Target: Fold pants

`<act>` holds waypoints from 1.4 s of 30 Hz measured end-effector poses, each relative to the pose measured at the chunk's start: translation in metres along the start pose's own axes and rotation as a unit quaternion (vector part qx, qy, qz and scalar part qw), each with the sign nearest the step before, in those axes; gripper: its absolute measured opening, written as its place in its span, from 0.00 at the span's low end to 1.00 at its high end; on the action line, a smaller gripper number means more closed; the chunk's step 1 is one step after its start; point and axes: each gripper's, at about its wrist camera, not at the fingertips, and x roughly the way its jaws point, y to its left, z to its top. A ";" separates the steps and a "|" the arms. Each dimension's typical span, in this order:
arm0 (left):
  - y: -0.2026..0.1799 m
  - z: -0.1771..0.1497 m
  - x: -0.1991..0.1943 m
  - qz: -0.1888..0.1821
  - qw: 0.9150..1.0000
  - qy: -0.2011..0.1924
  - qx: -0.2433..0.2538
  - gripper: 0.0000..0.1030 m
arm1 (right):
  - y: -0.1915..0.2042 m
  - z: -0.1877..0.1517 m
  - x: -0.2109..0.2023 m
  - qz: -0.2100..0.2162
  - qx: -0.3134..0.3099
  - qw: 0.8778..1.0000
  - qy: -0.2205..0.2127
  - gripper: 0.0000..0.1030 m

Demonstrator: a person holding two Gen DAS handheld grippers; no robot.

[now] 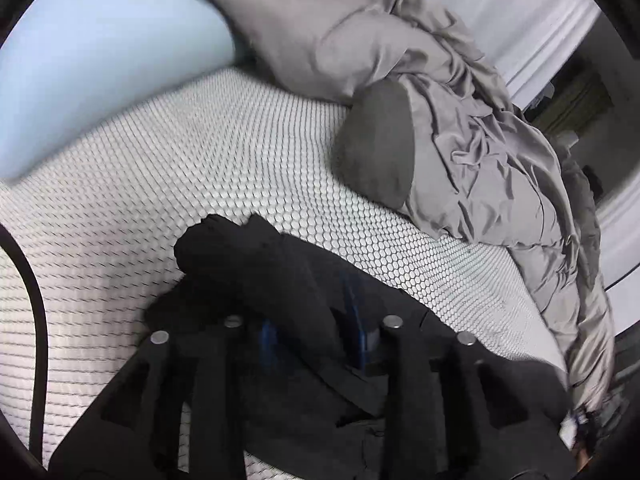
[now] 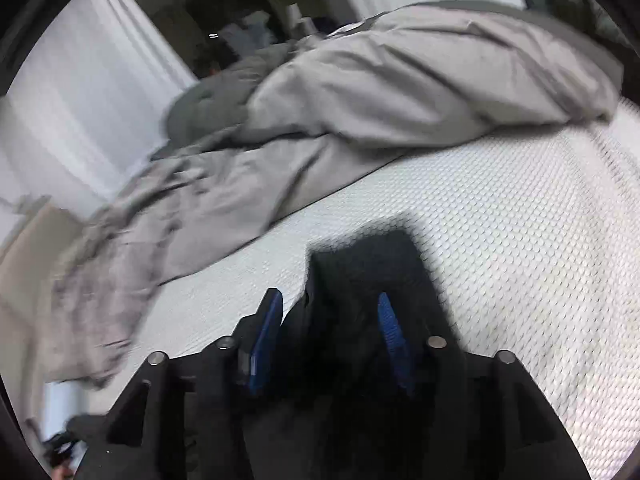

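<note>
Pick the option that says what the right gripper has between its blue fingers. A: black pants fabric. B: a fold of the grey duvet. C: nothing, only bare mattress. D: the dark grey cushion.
A: in the right wrist view, the black pants bunch up between the blue fingers of the right gripper, while the grey duvet lies farther back on the mattress.

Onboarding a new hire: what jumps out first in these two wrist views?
The black pants, bunched between the blue pads of both grippers, left gripper and right gripper, low in each view. Behind them, the white honeycomb-textured mattress, with a rumpled grey duvet heaped along its far side.
</note>
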 end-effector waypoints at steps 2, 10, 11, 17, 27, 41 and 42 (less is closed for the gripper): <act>0.002 0.002 -0.001 -0.013 1.000 -0.003 0.003 0.56 | -0.003 -0.005 -0.005 0.011 0.004 1.000 -0.014 0.54; 0.029 -0.035 -0.053 0.000 0.999 -0.052 -0.012 0.68 | -0.013 -0.049 -0.053 0.055 -0.037 0.997 -0.042 0.82; 0.027 -0.052 -0.064 -0.018 0.999 -0.049 -0.010 0.68 | -0.014 -0.053 -0.056 0.063 -0.034 0.997 -0.037 0.82; -0.033 -0.154 -0.081 -0.126 0.992 -0.003 0.015 0.68 | -0.024 -0.101 -0.088 0.134 -0.017 0.991 -0.003 0.83; -0.125 -0.247 -0.038 -0.204 0.967 0.109 0.107 0.50 | -0.062 -0.137 -0.076 0.175 0.027 0.981 0.081 0.83; -0.135 -0.262 0.025 -0.178 0.974 0.113 0.079 0.05 | -0.122 -0.124 -0.018 0.215 0.170 0.954 0.118 0.67; -0.133 -0.263 0.024 -0.175 0.975 0.109 0.080 0.04 | -0.119 -0.122 -0.013 0.192 0.160 0.961 0.119 0.50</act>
